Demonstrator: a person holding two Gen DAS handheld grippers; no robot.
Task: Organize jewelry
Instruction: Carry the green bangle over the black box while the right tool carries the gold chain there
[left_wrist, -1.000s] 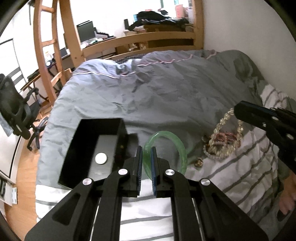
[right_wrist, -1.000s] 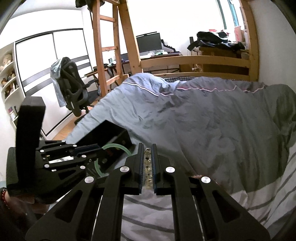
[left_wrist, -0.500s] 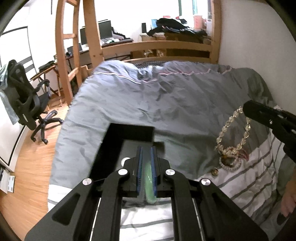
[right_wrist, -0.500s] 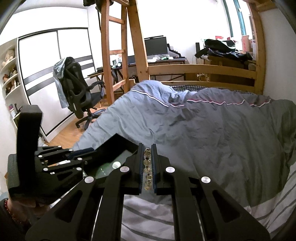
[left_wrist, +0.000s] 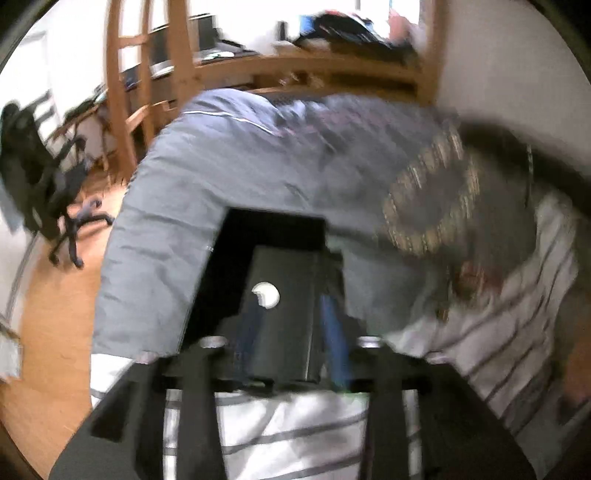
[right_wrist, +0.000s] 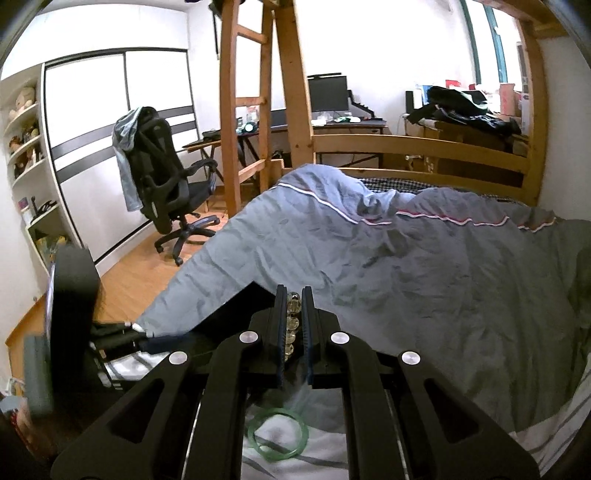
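Your right gripper (right_wrist: 294, 328) is clamped on a strand of clear, pale-yellow glass beads (right_wrist: 291, 325), which runs lengthwise between the two blue-padded fingers (right_wrist: 281, 325). In your left wrist view the same bead strand (left_wrist: 430, 199) shows as a motion-blurred loop hanging over the grey duvet (left_wrist: 258, 173), to the right of the box.

The translucent green bangle (right_wrist: 277, 432) lies flat on the white sheet with grey stripes (right_wrist: 325, 454), seen below your right gripper between its arms and apart from both tools.

The open black rectangular box (left_wrist: 273, 273) sits on the bed directly ahead of your left gripper (left_wrist: 291, 332), a white round sticker (left_wrist: 265, 294) on its floor. That gripper's fingers stand wide apart with nothing between them; the view is heavily blurred.

A blurred reddish heap of other jewellery (left_wrist: 469, 280) rests on the striped sheet to the right of the box.
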